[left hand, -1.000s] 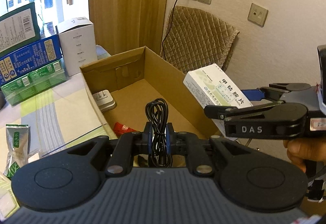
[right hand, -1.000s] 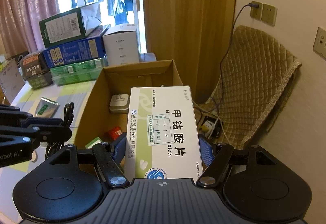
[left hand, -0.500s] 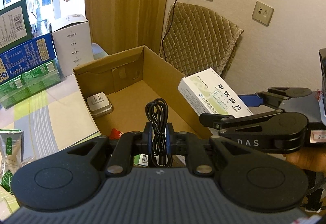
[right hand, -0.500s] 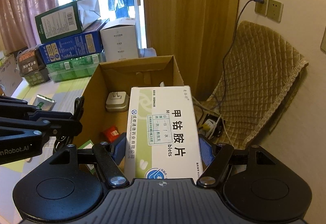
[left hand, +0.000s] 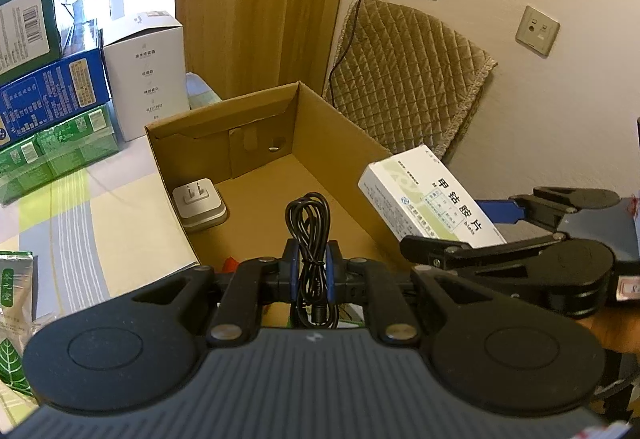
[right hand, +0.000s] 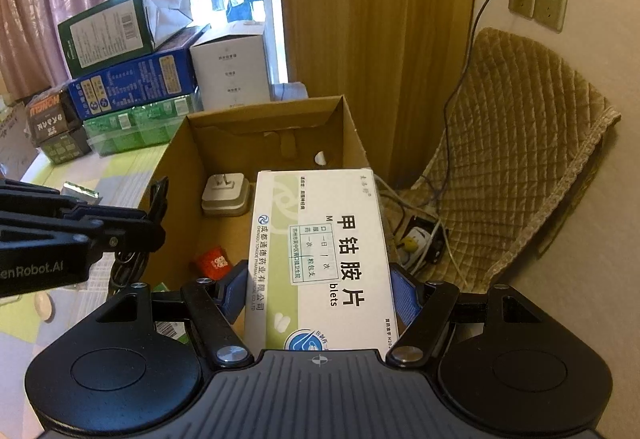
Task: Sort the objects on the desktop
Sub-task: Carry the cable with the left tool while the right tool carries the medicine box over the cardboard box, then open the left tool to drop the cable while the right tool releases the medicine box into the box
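My left gripper (left hand: 311, 266) is shut on a coiled black cable (left hand: 309, 227), held over the near end of the open cardboard box (left hand: 332, 143). My right gripper (right hand: 320, 289) is shut on a white and green medicine box (right hand: 320, 259), which hangs over the cardboard box's right wall (right hand: 354, 135). In the left wrist view the medicine box (left hand: 432, 205) and the right gripper (left hand: 516, 239) sit to the right. Inside the cardboard box lie a grey plug adapter (left hand: 200, 203) and a small red item (right hand: 212, 261).
Stacked product boxes (right hand: 132, 75) and a white carton (left hand: 146, 73) stand at the table's far side. A green sachet (left hand: 14, 279) lies on the tablecloth at the left. A quilted chair (right hand: 512, 143) and wall sockets (right hand: 538, 5) are right of the box.
Both grippers have moved forward over the cardboard box, still holding the cable and the medicine box. The box interior now shows closer and more fully.
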{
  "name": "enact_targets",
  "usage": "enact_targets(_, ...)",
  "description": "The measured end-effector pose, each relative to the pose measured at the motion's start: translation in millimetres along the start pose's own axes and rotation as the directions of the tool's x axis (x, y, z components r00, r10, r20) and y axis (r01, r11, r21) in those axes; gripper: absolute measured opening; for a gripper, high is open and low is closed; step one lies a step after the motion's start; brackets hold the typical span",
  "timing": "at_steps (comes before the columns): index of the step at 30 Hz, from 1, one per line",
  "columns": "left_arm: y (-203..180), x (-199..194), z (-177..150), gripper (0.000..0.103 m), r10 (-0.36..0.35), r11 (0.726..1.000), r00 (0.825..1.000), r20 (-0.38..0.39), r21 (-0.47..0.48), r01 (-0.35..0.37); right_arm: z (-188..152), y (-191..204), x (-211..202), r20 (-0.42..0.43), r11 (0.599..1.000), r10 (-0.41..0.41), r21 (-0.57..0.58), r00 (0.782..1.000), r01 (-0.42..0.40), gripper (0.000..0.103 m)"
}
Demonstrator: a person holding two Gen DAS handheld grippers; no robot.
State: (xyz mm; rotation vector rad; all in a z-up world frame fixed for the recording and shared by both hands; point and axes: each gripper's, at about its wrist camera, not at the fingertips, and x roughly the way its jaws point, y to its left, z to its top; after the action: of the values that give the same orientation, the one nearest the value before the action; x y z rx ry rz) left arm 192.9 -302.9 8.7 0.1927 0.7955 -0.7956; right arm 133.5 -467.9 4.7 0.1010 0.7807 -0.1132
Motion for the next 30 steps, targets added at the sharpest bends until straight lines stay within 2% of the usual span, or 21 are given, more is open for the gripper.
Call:
enact_targets(8, 9, 13, 5, 0.011, -0.009, 1.000, 1.000, 0.019, 0.000, 0.009, -1, 1, 9, -0.014, 1.000, -0.002, -0.001, 1.000, 0.002, 0.068)
enact_targets(9, 11, 13, 5, 0.017, -0.006, 1.000, 1.000, 0.019, -0.003, 0.006, -1, 1, 10, -0.015, 1.000, -0.003, -0.001, 1.000, 0.003, 0.068)
enact_targets(10, 12, 13, 6, 0.018, 0.000, 1.000, 1.000, 0.020, -0.003, 0.000, -1, 1, 10, -0.015, 1.000, -0.003, -0.001, 1.000, 0.003, 0.068)
enact_targets(17, 19, -2, 2, 0.019, 0.035, 0.999, 0.998, 0.043, -0.017, -0.034, -2, 3, 12, -0.021, 1.000, 0.001, 0.004, 1.000, -0.001, 0.068)
enact_targets(19, 20, -7, 0, 0.022, 0.044, 0.999, 0.998, 0.048, -0.023, -0.043, -3, 5, 12, -0.021, 1.000, 0.004, 0.003, 1.000, -0.004, 0.068)
enact_targets(30, 27, -16, -10, 0.025, 0.058, 0.997, 0.997, 0.048, -0.051, -0.056, 1, 16, 14, -0.015, 1.000, 0.025, -0.001, 1.000, -0.025, 0.068)
